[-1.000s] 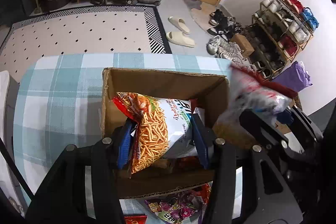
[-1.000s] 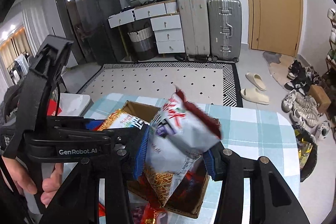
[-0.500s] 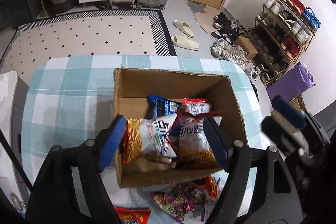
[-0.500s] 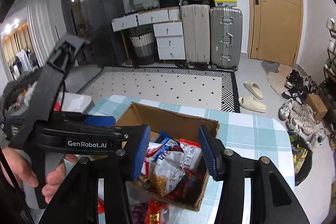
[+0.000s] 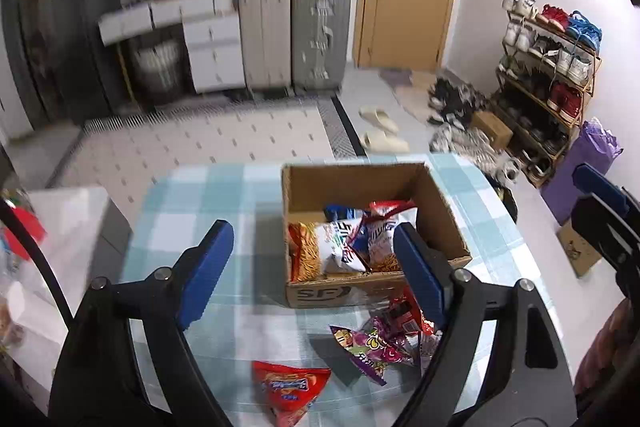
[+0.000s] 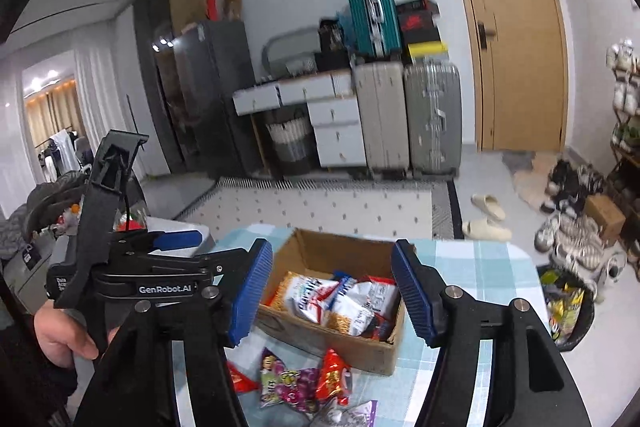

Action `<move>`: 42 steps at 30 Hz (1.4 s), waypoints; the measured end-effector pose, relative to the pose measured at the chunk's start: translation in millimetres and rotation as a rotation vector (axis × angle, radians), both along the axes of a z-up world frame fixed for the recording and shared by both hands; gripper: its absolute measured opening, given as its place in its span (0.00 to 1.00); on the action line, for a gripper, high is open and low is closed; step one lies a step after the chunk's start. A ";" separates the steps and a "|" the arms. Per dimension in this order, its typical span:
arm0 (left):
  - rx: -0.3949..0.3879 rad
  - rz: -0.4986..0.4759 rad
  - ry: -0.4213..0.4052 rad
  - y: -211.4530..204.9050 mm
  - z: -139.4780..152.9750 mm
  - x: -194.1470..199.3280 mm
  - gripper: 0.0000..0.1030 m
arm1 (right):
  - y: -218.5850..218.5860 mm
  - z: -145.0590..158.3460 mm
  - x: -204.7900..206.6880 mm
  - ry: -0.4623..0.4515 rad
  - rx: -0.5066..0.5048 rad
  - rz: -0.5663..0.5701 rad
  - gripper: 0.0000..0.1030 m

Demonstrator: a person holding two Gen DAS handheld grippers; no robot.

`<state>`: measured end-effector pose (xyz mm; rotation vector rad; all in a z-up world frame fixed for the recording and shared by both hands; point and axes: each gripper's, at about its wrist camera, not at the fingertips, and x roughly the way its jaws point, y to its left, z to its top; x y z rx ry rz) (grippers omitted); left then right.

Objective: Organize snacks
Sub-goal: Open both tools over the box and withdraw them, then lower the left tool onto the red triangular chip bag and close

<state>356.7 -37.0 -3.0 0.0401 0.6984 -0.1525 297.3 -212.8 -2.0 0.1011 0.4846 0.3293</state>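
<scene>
We see a brown cardboard box (image 5: 362, 289) sitting on the counter (image 5: 224, 195), which has a light blue and white check cloth on it. The box is open at the top and has the letters SF on its front side. Inside it lie a few snack bags (image 5: 348, 243) piled on each other: one orange bag with thin sticks drawn on it, some white bags with red and blue marks, and a bit of a blue one at the back. More snacks lie loose on the counter just in front of the box: a red bag (image 5: 290, 393) by itself, a purple bag with grapes on it (image 5: 370, 347), and a small red pack (image 5: 406, 313) close to the box. Our left hand-held gripper (image 5: 310, 273) hangs above the counter with its blue pads wide apart and nothing between them. Our right hand-held gripper (image 6: 332, 293) is also spread wide and holds nothing, and we look through it at the box (image 6: 320, 333) and the loose bags (image 6: 296, 383) below.
</scene>
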 end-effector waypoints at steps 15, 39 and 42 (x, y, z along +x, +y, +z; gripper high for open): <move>0.024 0.026 -0.233 8.8 42.1 -127.0 0.99 | 25.8 39.0 -142.0 -0.243 0.030 0.047 0.91; -0.040 0.137 -0.101 94.0 -110.4 -186.0 0.99 | 33.8 -71.5 -158.5 -0.153 0.101 0.069 0.99; -0.027 0.123 -0.066 89.7 -133.6 -181.8 0.99 | 28.6 -92.2 -154.9 -0.121 0.113 0.053 0.99</move>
